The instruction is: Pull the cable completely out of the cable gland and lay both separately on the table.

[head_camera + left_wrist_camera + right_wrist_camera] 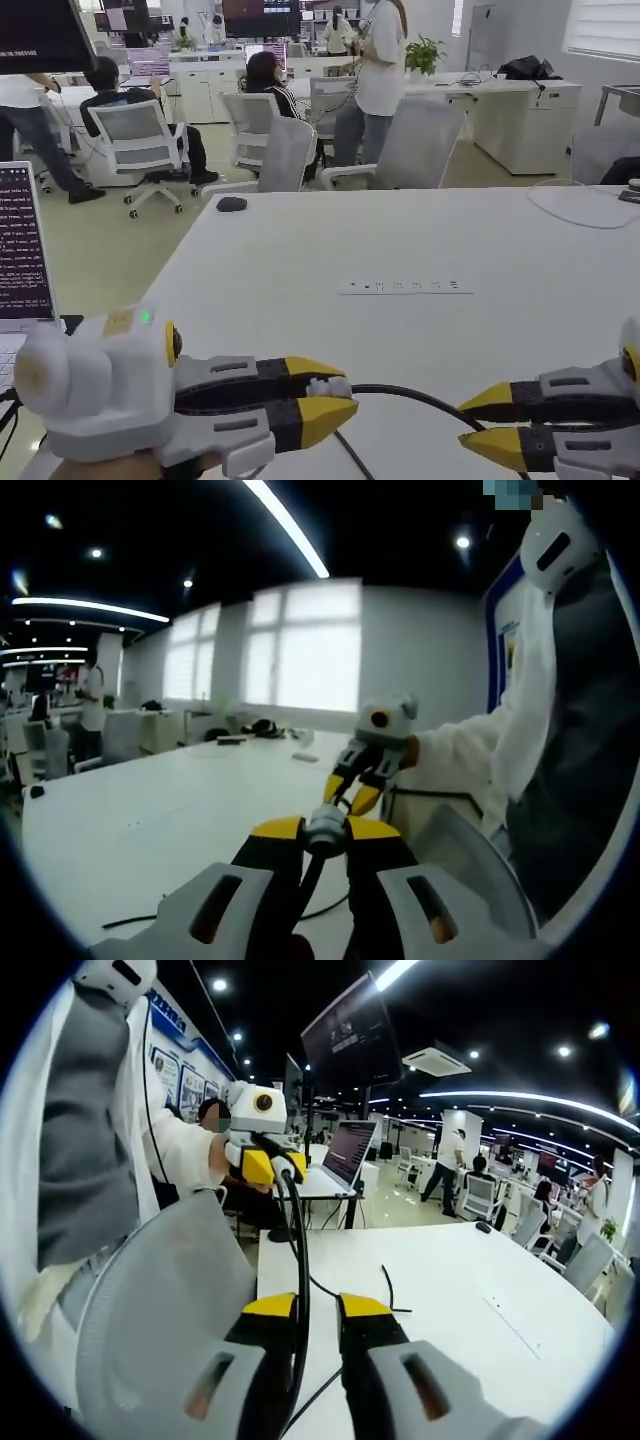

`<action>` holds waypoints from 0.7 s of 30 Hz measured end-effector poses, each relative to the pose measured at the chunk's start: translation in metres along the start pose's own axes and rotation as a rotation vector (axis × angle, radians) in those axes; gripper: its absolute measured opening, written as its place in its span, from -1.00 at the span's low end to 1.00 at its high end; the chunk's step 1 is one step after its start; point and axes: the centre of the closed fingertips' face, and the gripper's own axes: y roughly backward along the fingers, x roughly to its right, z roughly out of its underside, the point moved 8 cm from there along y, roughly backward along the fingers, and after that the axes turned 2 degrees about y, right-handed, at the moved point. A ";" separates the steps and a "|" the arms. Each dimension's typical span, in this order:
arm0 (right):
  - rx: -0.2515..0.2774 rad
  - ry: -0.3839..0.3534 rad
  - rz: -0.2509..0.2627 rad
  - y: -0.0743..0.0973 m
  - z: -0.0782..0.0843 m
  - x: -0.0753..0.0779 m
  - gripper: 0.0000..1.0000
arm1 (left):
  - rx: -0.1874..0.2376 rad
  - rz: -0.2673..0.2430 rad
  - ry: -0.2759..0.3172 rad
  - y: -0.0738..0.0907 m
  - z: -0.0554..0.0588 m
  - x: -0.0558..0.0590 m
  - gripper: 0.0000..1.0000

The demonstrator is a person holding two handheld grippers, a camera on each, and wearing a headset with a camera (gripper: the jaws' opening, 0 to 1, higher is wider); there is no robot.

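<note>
Above the near table, the left gripper clamps the gland in its jaws, and the cable runs right from it into the narrow jaws of the right gripper, grip unclear, so the pull likely lies along that left-right line.

A long white desk stands in an open-plan office with a pale floor. Grey mesh office chairs stand along its far edge, and people sit and stand among more white desks beyond. Bright windows fill one wall, a potted plant sits at the back, and strip lights cross the dark ceiling.
</note>
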 end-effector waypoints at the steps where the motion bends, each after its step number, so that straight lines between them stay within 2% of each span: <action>1: 0.010 0.008 -0.002 -0.001 -0.005 0.000 -0.69 | -0.003 0.002 -0.002 -0.002 0.000 0.000 -0.67; 5: 0.077 0.049 -0.019 -0.008 -0.028 -0.001 -0.64 | -0.026 0.008 -0.002 -0.012 0.004 0.001 -0.67; 10: 0.096 0.098 -0.057 -0.017 -0.043 -0.003 -0.67 | -0.045 0.021 -0.010 -0.023 0.006 0.004 -0.67; 14: 0.090 0.109 -0.085 -0.023 -0.044 -0.002 -0.72 | -0.047 0.021 -0.009 -0.030 0.005 0.004 -0.67; 21: 0.076 0.095 -0.108 -0.024 -0.035 0.000 -0.87 | -0.047 0.012 0.001 -0.032 0.007 0.004 -0.67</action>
